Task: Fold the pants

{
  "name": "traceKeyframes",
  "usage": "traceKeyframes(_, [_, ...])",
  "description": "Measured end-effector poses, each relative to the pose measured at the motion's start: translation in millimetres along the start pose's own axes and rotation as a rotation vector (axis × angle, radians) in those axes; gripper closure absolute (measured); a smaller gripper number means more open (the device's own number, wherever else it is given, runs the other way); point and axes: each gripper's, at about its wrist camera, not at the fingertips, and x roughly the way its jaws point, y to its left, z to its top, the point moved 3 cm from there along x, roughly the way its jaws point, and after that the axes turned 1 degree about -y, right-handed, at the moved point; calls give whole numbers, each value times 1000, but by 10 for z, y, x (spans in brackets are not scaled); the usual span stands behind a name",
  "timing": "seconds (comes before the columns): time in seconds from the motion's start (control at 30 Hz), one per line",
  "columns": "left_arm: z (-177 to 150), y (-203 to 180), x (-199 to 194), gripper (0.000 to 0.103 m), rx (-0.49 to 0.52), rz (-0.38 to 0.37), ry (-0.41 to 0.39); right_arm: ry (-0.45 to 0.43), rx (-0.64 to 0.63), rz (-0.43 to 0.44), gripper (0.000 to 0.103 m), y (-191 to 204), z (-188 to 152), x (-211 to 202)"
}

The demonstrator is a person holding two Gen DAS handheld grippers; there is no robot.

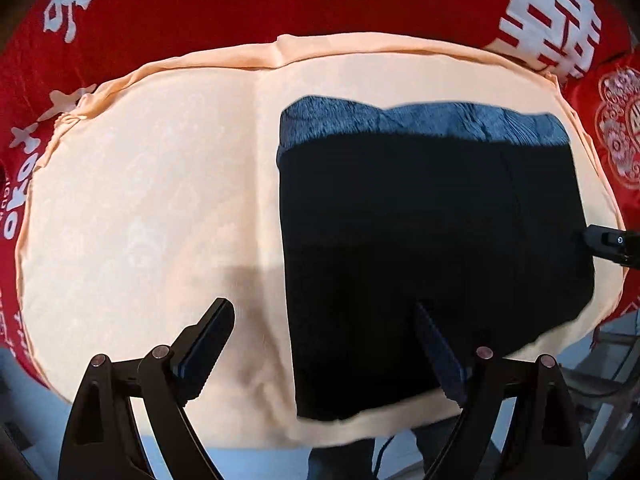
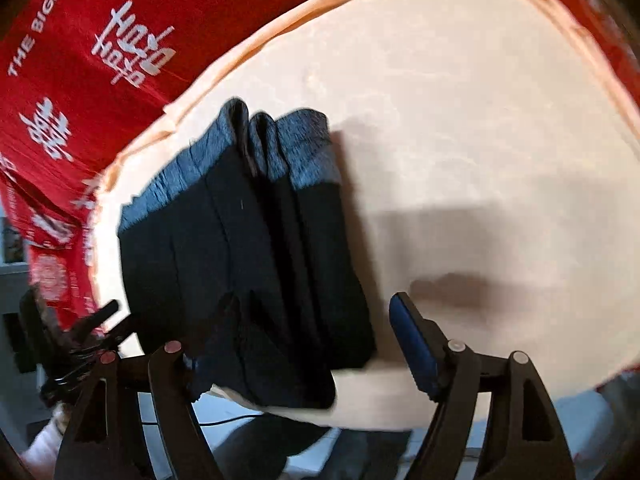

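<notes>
The pants (image 1: 432, 216), black with a grey waistband, lie folded flat on the peach cloth (image 1: 140, 184), toward three o'clock in the left wrist view. The left gripper (image 1: 324, 344) hangs over their near edge, jaws wide apart, clamping nothing. The right gripper (image 2: 320, 344) is likewise spread, pads off the fabric, pants (image 2: 248, 256) at ten o'clock

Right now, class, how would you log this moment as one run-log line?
pants: folded, flat on peach cloth | left gripper: open, holds nothing | right gripper: open, over pants' near edge | red cloth: underneath
</notes>
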Motion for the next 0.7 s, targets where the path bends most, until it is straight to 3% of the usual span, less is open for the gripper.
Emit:
traceKeyframes(0.03, [-42,-9,-26,1,3,5,8,-3,-1,-26,20,13,-60,-38])
traceKeyframes(0.2, [-193,-222,-181,0,9,12,29,-34,-31,-133,0,132,-350,-230])
traceKeyframes(0.5, [-388,-306,-545,0,-5,93,24,-113,-58,-213,0,509,-775,-589])
traceKeyframes(0.7, [-462,-347,-848,0,-1,149,2,-105,-111,-249,0,903,-946,-773])
